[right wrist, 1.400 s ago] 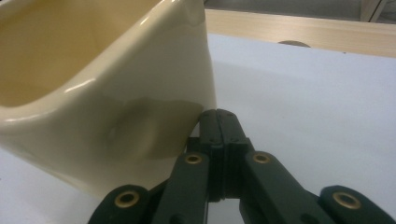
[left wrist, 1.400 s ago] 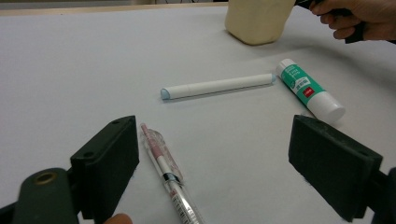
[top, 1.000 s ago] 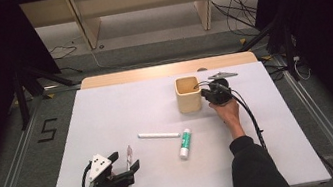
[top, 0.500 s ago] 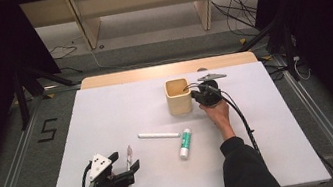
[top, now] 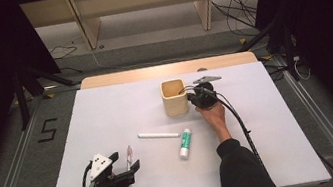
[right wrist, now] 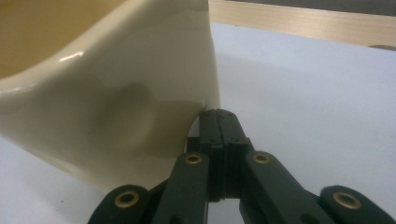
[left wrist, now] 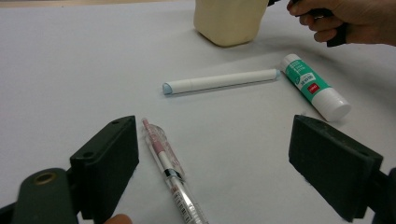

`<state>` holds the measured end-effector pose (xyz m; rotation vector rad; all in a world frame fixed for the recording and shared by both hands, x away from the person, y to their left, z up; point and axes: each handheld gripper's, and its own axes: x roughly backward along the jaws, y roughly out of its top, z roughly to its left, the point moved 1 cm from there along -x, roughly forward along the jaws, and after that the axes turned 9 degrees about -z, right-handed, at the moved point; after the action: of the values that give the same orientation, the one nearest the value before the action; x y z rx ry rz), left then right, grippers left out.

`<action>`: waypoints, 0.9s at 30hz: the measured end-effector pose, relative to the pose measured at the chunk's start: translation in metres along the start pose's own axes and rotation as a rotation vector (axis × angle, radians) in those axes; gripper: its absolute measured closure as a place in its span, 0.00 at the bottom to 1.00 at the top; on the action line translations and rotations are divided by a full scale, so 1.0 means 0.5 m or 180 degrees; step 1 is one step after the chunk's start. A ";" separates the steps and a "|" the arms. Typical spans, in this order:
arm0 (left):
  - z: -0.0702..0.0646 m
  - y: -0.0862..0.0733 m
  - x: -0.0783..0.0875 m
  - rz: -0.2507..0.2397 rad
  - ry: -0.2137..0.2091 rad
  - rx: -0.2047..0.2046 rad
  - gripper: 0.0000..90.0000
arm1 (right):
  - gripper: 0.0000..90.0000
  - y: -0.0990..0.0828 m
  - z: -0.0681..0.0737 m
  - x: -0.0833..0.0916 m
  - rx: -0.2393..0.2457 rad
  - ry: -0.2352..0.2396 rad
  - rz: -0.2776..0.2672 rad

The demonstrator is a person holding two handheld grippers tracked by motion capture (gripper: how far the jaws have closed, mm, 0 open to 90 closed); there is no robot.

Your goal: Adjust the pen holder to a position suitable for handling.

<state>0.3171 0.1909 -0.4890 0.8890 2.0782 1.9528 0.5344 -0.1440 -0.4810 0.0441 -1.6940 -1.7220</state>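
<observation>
On the worktop (top: 107, 113) we see the cup (top: 174, 97) at the back, our right gripper (top: 190, 95) touching its right side. Before it lie the marker (top: 159, 135) and, just right, the glue stick (top: 185, 143). The pen (top: 128, 158) lies near-left, between our left gripper's (top: 127, 170) fingers (left wrist: 109, 163).

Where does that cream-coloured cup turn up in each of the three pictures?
High view: cream cup stands just above centre, beside the right gripper.
Left gripper view: top edge, right of centre.
Right gripper view: it fills the left half, close up.
Shared landmark: the white table.
</observation>
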 end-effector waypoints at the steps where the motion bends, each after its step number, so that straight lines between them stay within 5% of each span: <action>1: 0.000 0.000 0.000 -0.0002 0.0003 0.0008 0.17 | 1.00 0.000 0.000 0.000 -0.0005 0.0000 0.0001; 11: 0.002 0.000 0.000 0.0018 0.0035 0.0015 0.17 | 1.00 0.006 0.000 0.009 0.0018 -0.0021 -0.0041; 18: 0.006 0.001 0.000 0.0086 0.0142 0.0114 0.17 | 0.97 0.027 -0.037 0.056 0.0090 -0.0222 -0.0087; 23: 0.008 0.002 -0.001 0.0178 0.0224 0.0176 0.17 | 0.68 0.032 -0.056 0.111 0.0047 -0.0284 -0.0212; 27: 0.007 0.004 -0.004 0.0264 0.0270 0.0186 0.17 | 0.58 0.030 -0.058 0.140 0.0034 -0.0304 -0.0230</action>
<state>0.3210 0.1931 -0.4882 0.9337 2.1893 2.0138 0.5031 -0.2021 -0.4409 0.0286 -1.7907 -1.7936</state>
